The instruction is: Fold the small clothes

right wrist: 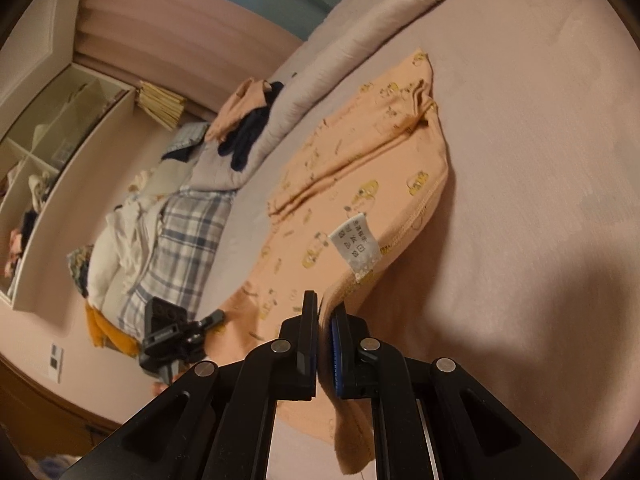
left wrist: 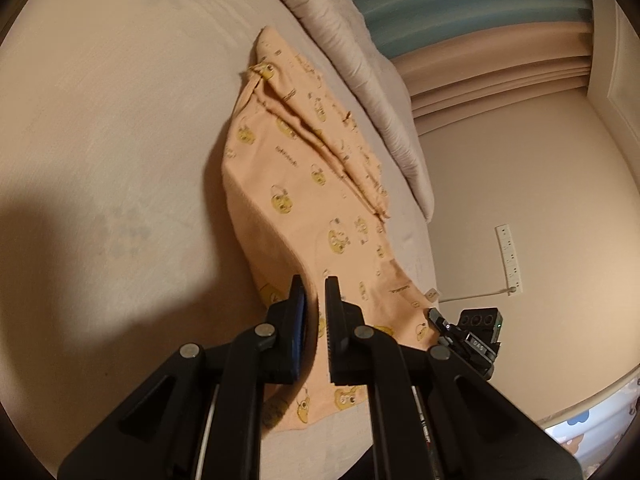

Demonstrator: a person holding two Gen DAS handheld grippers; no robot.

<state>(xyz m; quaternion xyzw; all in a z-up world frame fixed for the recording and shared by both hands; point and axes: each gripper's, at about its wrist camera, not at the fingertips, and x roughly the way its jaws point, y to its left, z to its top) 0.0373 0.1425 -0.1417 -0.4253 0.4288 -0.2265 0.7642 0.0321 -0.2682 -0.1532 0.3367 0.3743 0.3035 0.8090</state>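
Note:
A small orange garment with a yellow cartoon print lies stretched on the pale bed sheet. My left gripper is shut on one near edge of it and lifts the cloth off the sheet. My right gripper is shut on the other near edge of the same garment, next to its white care label. The far end of the garment is bunched in folds. The right gripper shows at the garment's edge in the left wrist view, and the left gripper shows in the right wrist view.
A pale quilt lies along the far side of the bed. A pile of other clothes, including a plaid piece and dark items, lies past the garment. A shelf unit stands by the wall.

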